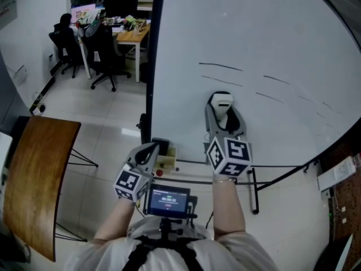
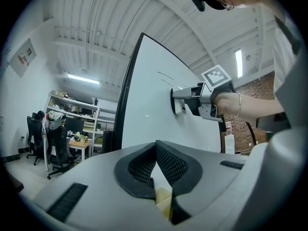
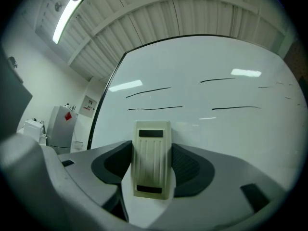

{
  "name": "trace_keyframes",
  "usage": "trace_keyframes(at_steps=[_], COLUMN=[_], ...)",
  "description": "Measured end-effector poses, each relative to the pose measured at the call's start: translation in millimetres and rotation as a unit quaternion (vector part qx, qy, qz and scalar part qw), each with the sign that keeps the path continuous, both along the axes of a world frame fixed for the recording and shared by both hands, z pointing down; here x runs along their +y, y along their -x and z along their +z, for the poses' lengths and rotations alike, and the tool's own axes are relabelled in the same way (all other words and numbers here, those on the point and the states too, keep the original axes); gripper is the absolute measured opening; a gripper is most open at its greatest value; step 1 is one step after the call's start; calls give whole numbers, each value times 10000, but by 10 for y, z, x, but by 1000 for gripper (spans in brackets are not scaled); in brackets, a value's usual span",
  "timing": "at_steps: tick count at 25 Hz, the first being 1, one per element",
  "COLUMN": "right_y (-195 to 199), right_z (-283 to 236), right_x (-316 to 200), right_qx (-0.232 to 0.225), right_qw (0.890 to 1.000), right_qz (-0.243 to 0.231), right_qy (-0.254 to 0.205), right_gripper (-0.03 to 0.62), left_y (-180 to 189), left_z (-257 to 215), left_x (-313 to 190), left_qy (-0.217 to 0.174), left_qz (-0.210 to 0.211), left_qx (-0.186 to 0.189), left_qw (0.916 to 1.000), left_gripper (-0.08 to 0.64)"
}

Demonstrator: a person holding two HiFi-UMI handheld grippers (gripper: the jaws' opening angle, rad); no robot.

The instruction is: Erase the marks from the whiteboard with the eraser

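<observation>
The whiteboard [image 1: 265,33] filled the upper right of the head view, with its dark marks [image 1: 221,66] just above the eraser [image 1: 220,101]. Your right gripper [image 1: 224,114] was clamped on that eraser at centre frame. You would likely clean best by sweeping upward, face flat and pressure even. Your left gripper [image 1: 148,153], jaws together on nothing, hung at lower left.

My right gripper [image 1: 224,120] is closed on the eraser [image 3: 153,150], a cream ribbed block with a dark strip at each end. It stands upright between the jaws, with its far face against the whiteboard [image 3: 221,138]. The whiteboard is a large white upright panel with a dark frame, filling the view ahead of the jaws. Thin dark marks [image 3: 148,92], near-horizontal strokes in two rows, lie just above the eraser, with fainter short strokes off to the right.
</observation>
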State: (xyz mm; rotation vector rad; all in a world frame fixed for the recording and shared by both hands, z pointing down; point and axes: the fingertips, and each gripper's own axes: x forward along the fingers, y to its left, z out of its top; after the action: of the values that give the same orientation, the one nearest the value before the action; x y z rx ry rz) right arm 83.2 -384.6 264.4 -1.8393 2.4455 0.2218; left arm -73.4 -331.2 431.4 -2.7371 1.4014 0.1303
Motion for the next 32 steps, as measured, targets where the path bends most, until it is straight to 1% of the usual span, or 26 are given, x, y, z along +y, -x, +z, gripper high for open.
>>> trace_keyframes(at_steps=[5, 9, 11, 13, 15, 16, 19, 24, 27, 29, 32], right_y=[-99, -180, -156, -123, -89, -68, 1, 84, 90, 73, 23], right_z=[2, 12, 80, 259, 540, 695, 1149, 1760, 1902, 1928, 1945], right_x=[80, 243, 354, 465, 560, 601, 713, 917, 1027, 1087, 1177], right_qx=[-23, -132, -5, 246, 448, 461, 355, 134, 60, 104, 151], right_qw=[10000, 9998, 9997, 9994, 9988, 9986, 9973, 9918, 9899, 9897, 9896], right_qz=[43, -15, -109, -168, -185, -193, -237, -327, -340, -338, -353], right_qy=[-62, -175, -199, -152, 9, 141, 601, 1225, 1378, 1390, 1390], right_gripper=[261, 261, 261, 261, 261, 261, 261, 261, 261, 261, 261], left_y=[8, 30, 51, 69, 94, 106, 122, 168, 148, 124, 70], left_z=[-69, -64, -70, -91, -80, -67, -40, -86, -29, 10, 88], left_x=[89, 144, 169, 205, 236, 249, 264, 325, 388, 443, 526], left_qy=[38, -7, -41, -8, 24, 36, -23, -38, 1, 67, 37], left_qz=[-21, 37, 63, 61, 76, 92, 196, 230, 295, 297, 336], left_qx=[49, -3, -17, 16, 27, 13, -91, -53, -48, -24, -112], left_qw=[10000, 10000, 10000, 10000, 10000, 10000, 9998, 9997, 9996, 9995, 9994], left_gripper=[5, 5, 5, 5, 5, 5, 5, 5, 5, 5, 5])
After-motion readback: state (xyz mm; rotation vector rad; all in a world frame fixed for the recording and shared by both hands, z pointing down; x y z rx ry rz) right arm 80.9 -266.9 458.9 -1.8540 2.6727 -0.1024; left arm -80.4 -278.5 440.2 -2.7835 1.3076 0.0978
